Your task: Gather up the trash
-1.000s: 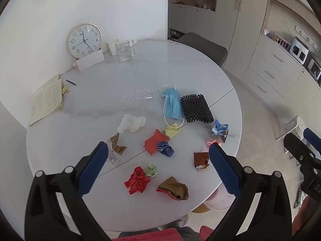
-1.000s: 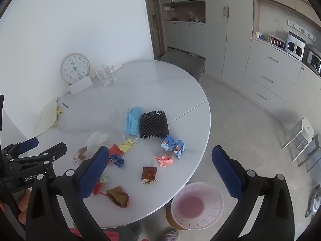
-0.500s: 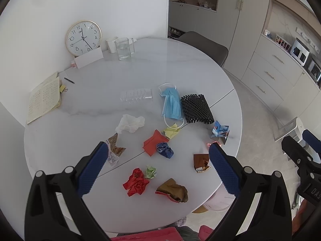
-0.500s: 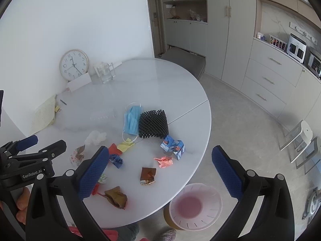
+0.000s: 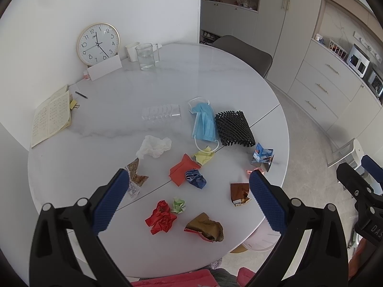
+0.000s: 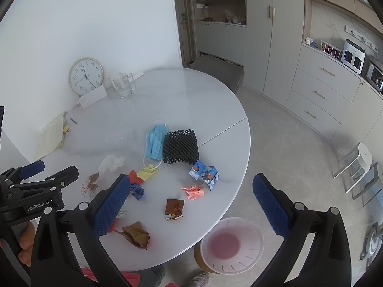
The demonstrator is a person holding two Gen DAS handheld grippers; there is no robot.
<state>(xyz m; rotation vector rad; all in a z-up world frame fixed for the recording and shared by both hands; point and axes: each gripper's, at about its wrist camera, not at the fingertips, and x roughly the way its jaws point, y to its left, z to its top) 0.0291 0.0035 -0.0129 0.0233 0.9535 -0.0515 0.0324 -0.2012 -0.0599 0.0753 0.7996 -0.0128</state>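
Left gripper (image 5: 189, 184): jaws spread wide, nothing between the blue pads, held above the near edge of the round white table (image 5: 215, 71).
Right gripper (image 6: 191, 186): jaws likewise wide apart and empty, held over the table's edge at 3 o'clock.

Trash, near band:
- Brown crumpled wrapper (image 5: 205, 227), nearest the table edge at 6 o'clock.
- Red crumpled paper (image 5: 160, 217), just beside a small green wad (image 5: 179, 205) at its 2 o'clock.
- Brown foil wrapper (image 5: 239, 191), at 3 o'clock of the green wad, partly behind the left gripper's right pad.
- Printed torn wrapper (image 5: 135, 179), partly behind the left pad.

Trash, middle band:
- Dark blue foil wad (image 5: 195, 179) touching a red folded paper (image 5: 183, 168).
- Yellow paper (image 5: 203, 156) at the red paper's 1 o'clock.
- Pink scrap (image 6: 193, 191), near a blue printed carton (image 5: 262, 158).
- White crumpled tissue (image 5: 154, 146), at 10 o'clock of the red folded paper.

Trash, far band:
- Blue face mask (image 5: 203, 124) beside black foam netting (image 5: 234, 129).
- Clear plastic tray (image 5: 160, 113), at 9 o'clock of the mask.

Pink bin (image 6: 231, 245): on the floor, under the table edge, at 5 o'clock of the brown foil wrapper.

Beyond: open notebook (image 5: 51, 118), pen (image 5: 81, 95), glass pitcher (image 5: 146, 55), wall clock (image 5: 98, 43) at 11 o'clock.
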